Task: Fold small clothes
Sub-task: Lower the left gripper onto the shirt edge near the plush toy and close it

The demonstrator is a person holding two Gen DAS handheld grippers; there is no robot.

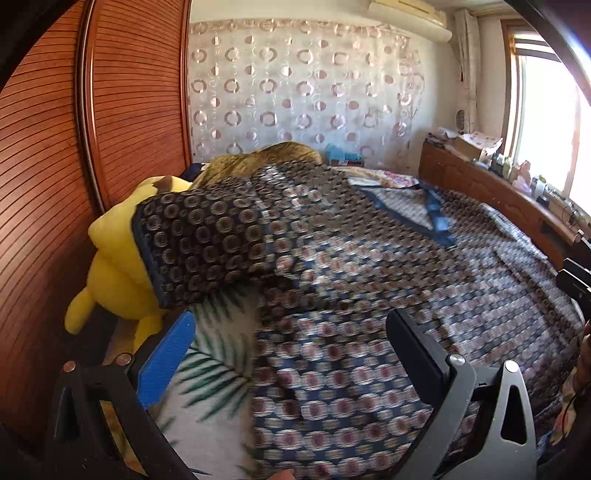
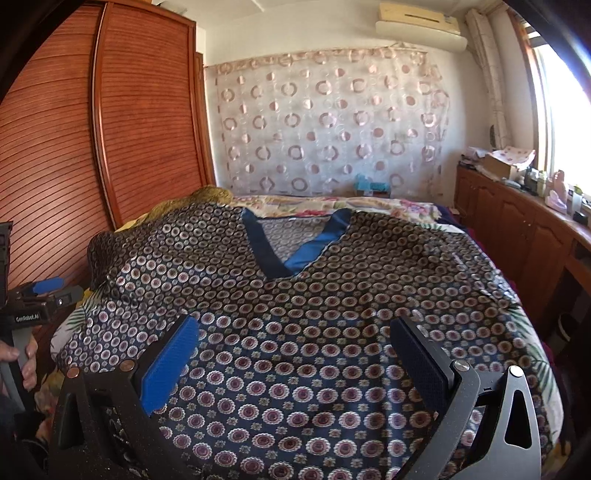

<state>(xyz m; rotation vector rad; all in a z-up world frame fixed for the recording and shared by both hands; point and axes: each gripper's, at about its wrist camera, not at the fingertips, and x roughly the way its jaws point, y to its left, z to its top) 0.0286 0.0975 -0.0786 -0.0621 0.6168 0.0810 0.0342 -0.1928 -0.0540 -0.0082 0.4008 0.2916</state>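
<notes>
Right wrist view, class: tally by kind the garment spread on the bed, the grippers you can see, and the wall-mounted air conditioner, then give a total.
Patterned V-neck top: 1
Grippers: 2, the right gripper in the foreground and the left gripper at the left edge
Air conditioner: 1
Total: 4

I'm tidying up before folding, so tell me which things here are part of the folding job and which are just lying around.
Part of the job:
patterned top, spread flat on the bed
left gripper, open
right gripper, open

Just lying about:
yellow plush toy
leaf-print sheet
floral bedding
blue item by the curtain
clutter on the wooden cabinet
</notes>
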